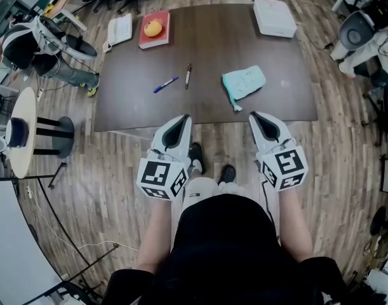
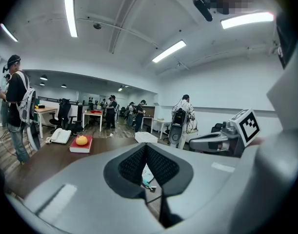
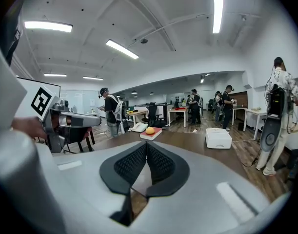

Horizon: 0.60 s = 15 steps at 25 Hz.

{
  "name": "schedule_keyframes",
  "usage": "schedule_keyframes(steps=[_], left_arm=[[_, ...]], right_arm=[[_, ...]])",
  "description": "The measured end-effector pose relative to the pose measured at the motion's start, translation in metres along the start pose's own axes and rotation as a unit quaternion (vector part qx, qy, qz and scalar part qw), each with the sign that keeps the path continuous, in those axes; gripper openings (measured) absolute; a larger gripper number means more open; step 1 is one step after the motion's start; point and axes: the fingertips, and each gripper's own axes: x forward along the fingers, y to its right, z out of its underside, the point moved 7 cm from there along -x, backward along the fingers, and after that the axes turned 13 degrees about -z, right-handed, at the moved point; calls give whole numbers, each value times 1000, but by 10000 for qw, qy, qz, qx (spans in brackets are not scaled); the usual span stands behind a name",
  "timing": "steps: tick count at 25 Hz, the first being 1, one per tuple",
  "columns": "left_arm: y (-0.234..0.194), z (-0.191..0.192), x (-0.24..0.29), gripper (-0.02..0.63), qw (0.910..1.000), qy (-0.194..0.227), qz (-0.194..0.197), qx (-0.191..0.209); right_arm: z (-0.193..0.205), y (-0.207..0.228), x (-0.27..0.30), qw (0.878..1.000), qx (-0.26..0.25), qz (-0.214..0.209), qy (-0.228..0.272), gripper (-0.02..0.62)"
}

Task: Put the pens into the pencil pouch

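Note:
On the dark brown table (image 1: 206, 40) lie a blue pen (image 1: 165, 84) and a dark pen (image 1: 188, 75), side by side near the middle. A light teal pencil pouch (image 1: 243, 82) lies to their right; a sliver of the pouch (image 2: 145, 173) shows between the left jaws. My left gripper (image 1: 182, 119) and right gripper (image 1: 255, 116) hover just short of the table's near edge, both shut and empty. The left gripper's tips (image 2: 146, 146) meet, as do the right gripper's tips (image 3: 147, 144).
At the table's far side sit a white phone (image 1: 119, 28), a red book (image 1: 154, 30) with a yellow fruit (image 1: 153, 27) on it, and a white box (image 1: 274, 16). A small round table (image 1: 19, 132) stands left. Several people stand around the room.

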Motion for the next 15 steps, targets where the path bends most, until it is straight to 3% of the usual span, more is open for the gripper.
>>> schedule_keyframes(steps=[15], left_arm=[[-13, 8, 30, -3, 9994, -191, 298, 17]], right_arm=[[10, 10, 23, 9989, 269, 322, -210, 12]])
